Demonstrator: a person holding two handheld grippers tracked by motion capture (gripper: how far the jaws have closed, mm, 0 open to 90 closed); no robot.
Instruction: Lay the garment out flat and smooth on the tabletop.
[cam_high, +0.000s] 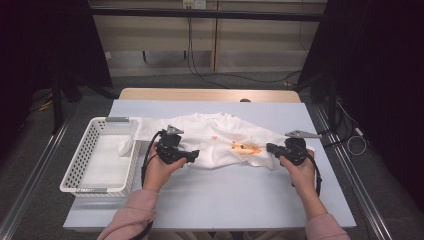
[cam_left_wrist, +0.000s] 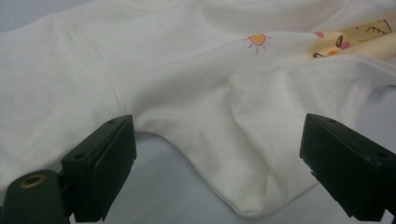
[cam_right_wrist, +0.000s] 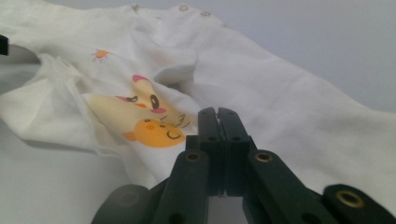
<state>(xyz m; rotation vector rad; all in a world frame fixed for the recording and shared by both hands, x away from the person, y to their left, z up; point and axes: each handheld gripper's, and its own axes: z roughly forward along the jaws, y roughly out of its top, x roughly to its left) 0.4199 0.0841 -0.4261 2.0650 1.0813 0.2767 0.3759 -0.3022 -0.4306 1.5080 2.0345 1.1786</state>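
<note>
White baby garment (cam_high: 220, 142) spread across grey table cover (cam_high: 225, 190), near centre, between both grippers; one sleeve end draped over rim of white perforated basket (cam_high: 75, 170) at table's left. Front printed with pale yellow and orange cartoon animals (cam_right_wrist: 149, 121) with pink cheeks, plus small orange sun (cam_left_wrist: 257, 39). Snap buttons (cam_right_wrist: 194, 10) set along upper edge of garment in right gripper view. No legible brand, label or writing on garment, basket or grippers.

Left gripper (cam_high: 192, 156): held at near-left hem of garment, jaws spread wide. In left gripper view, folded corner of white fabric lying between black pads (cam_left_wrist: 112, 154), touched by neither.

Right gripper (cam_high: 270, 148): held at near-right hem, jaws brought fully together, pad against pad. Tips resting at fabric edge just beside orange animal print; pinch of cloth between pads not discernible in right gripper view.

Grey three-cornered plate atop each gripper; black cable trailing from each along forearm. Pink sleeves (cam_high: 130, 217) entering from bottom of high view.
</note>
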